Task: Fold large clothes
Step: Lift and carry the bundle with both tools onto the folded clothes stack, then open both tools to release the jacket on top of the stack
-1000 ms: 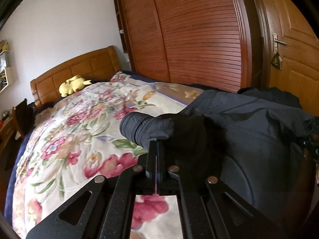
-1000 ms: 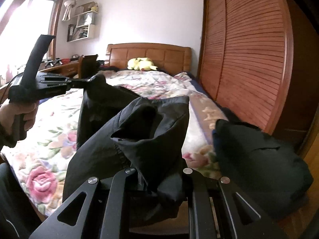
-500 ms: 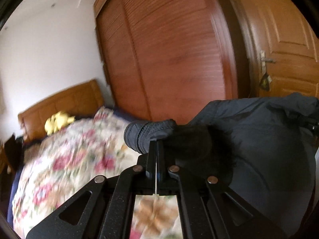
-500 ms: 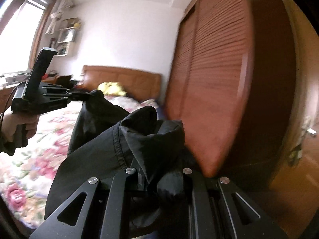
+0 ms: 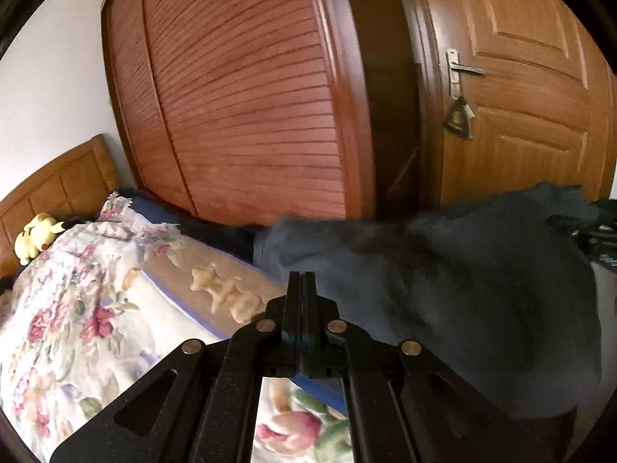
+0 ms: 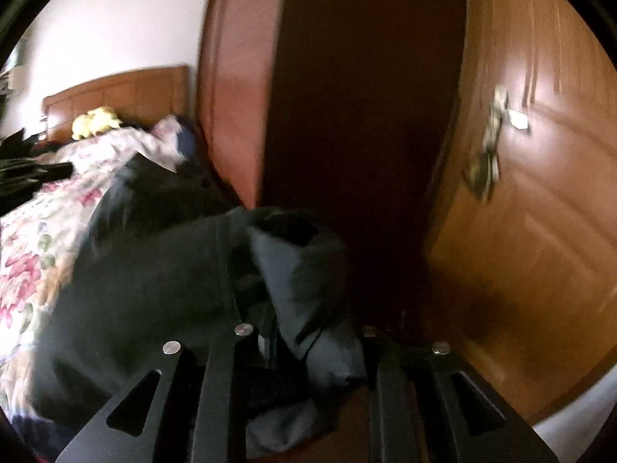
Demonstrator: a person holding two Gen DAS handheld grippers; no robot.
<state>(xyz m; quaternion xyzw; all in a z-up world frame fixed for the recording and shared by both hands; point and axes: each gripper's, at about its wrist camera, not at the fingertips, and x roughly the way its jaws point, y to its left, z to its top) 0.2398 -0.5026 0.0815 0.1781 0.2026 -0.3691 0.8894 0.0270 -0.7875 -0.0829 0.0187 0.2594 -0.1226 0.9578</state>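
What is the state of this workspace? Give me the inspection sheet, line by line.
Surface: bed with floral quilt, blurred.
Job's things: dark jacket, held up and stretched across the bed's far corner, unfolded.
Clutter: yellow plush toy by the headboard.
Grippers: left gripper shut, jacket edge at its tips, grip itself unclear; right gripper with jaws opening, jacket bunched between them.
Cables: nothing seen.
Surroundings: slatted wardrobe, wooden door with a tag hanging from the handle.
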